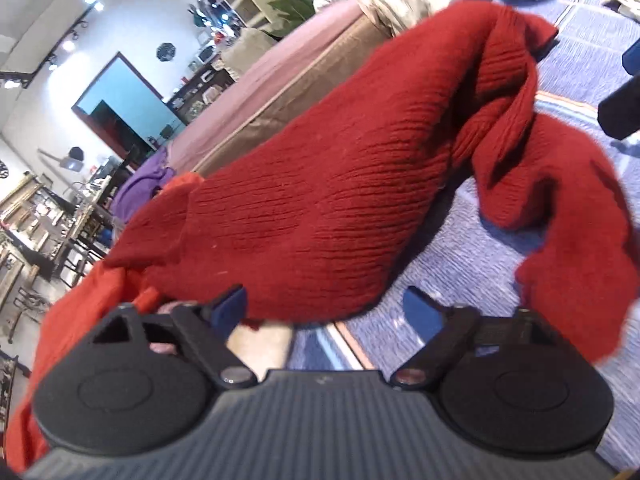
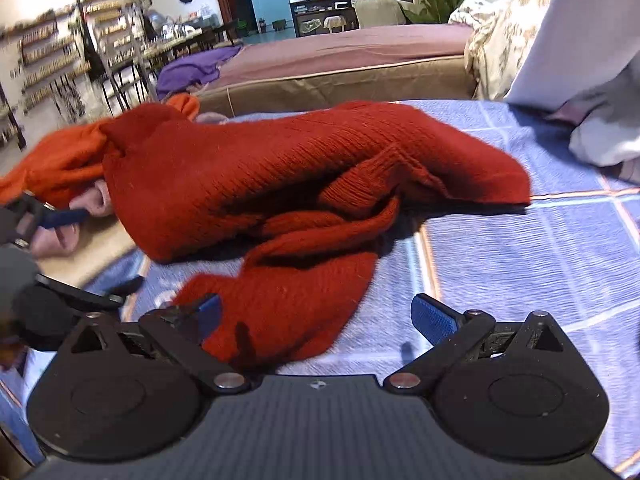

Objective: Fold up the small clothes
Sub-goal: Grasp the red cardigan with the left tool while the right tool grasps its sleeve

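sprawling crumpled over the blue checked cloth [image 2: 520,248], the red knit sweater [image 2: 256,184] has a sleeve reaching down between the spread-wide fingers of the right gripper [image 2: 316,318], which grips nothing. the left gripper [image 1: 324,312] also gapes wide with the sweater's hem just ahead; whether its left pad touches the knit is blurred. an orange garment [image 2: 52,160] lies partly hidden behind.

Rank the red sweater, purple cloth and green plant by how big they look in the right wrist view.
1. red sweater, by far the largest
2. purple cloth
3. green plant, smallest, though not by much

The cloth and plant sit much farther back, so their true sizes stay unsure.
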The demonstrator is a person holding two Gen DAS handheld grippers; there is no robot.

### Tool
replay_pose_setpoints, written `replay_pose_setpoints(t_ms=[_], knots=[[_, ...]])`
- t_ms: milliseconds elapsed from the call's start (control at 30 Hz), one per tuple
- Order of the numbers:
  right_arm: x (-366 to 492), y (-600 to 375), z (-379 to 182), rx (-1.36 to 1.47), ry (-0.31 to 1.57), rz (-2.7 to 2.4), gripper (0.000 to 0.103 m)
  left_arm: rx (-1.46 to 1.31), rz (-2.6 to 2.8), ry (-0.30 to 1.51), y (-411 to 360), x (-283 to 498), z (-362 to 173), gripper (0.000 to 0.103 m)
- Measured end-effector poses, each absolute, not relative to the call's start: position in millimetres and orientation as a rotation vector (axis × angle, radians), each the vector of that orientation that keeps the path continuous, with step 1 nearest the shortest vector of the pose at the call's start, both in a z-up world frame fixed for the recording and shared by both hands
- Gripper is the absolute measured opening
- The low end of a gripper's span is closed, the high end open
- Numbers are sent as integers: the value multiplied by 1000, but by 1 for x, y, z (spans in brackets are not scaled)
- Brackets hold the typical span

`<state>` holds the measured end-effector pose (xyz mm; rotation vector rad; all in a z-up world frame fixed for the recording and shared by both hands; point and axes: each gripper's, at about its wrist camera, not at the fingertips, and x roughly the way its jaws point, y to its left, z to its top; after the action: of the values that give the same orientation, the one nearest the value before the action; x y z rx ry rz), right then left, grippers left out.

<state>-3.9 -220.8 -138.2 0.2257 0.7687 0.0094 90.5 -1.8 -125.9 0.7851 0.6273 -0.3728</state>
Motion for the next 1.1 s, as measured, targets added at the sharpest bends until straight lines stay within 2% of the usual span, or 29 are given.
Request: replay_pose_setpoints(t_ms=[100,200,267,333,400,433,600,700,800,867,900,933,967,1000,1033,1067,1100], knots=[[19,-217,-151,303,807,39,103,754,-446,709,-12,123,-146,73],[40,-212,-172,377,888,41,103,799,-458,692,-29,136,-165,72],[47,-211,-188,457,946,27,103,786,-437,686,-39,145,-171,61],[47,-209,-198,506,958,16,99,724,-381,719,-42,159,-169,33],[41,-203,-191,408,927,-40,33,688,-355,734,-42,169,-163,25],[36,-206,-186,405,898,-26,23,660,-355,732,-39,171,-157,23],[-13,-255,-149,442,780,-91,20,430,-381,645,-1,180,-97,21],[-54,-299,-129,437,738,-200,20,451,-349,544,10,178,-67,21],[-95,-341,-113,345,719,-344,19,433,-326,526,8,182,-44,21],[-116,-368,-109,320,735,-423,20,401,-309,537,7,191,-34,22],[-122,-375,-108,288,750,-454,24,397,-303,558,3,195,-34,23],[-124,-378,-108,248,773,-464,35,419,-294,573,-4,193,-35,24],[-124,-372,-108,208,787,-461,42,457,-284,577,-12,189,-36,26],[-126,-366,-105,184,769,-459,53,492,-272,581,-18,188,-41,32],[-128,-358,-101,169,734,-458,84,520,-249,593,-23,187,-43,49],[-126,-346,-100,164,692,-447,103,541,-210,598,-24,182,-47,59],[-127,-338,-96,167,660,-430,103,557,-173,594,-20,175,-49,72]])
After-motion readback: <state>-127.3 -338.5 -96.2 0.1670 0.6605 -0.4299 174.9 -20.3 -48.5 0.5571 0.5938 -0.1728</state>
